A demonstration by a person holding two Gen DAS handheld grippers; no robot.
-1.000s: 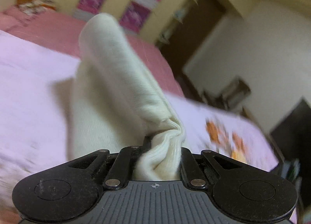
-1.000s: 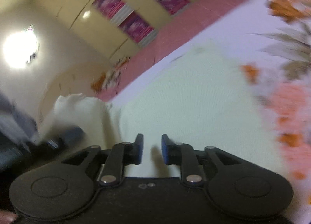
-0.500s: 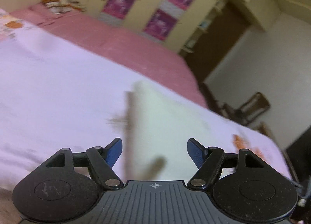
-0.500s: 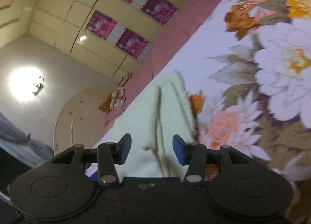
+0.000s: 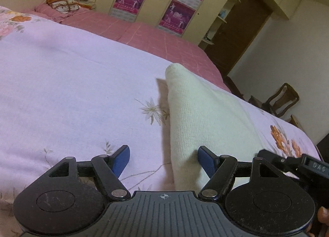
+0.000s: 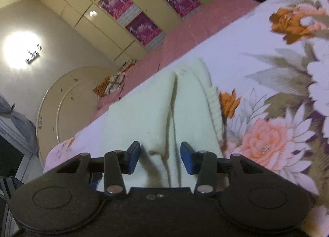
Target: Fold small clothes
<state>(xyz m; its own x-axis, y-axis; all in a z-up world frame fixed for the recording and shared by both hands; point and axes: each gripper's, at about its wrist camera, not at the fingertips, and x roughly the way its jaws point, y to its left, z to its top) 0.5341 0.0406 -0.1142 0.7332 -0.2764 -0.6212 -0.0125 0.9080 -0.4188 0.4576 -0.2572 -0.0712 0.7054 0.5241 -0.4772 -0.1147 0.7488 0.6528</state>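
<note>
A cream knitted garment (image 5: 205,117) lies folded on the floral bedspread (image 5: 72,85), its far end slightly raised. My left gripper (image 5: 163,154) is open just above the bed, and the garment's left edge reaches in beside the right-hand fingertip (image 5: 205,161). In the right wrist view the garment (image 6: 139,109) shows a lengthwise crease and a ribbed hem (image 6: 214,103) on its right side. My right gripper (image 6: 160,154) hovers over the near end. Its jaws are closing with the creased cloth between them, and the pads are clear of it.
The pink sheet (image 5: 156,37) covers the far part of the bed, with a pillow (image 5: 63,6) by the round headboard (image 6: 67,101). A wardrobe with posters (image 5: 176,15) stands behind. Wooden chairs (image 5: 281,99) are at the right. A black part of the other gripper (image 5: 298,165) sits close by.
The left gripper let go of the bunched garment and opened wide. The cloth dropped flat onto the bed as the hand sank. The right gripper's jaws widened over the folded garment.
</note>
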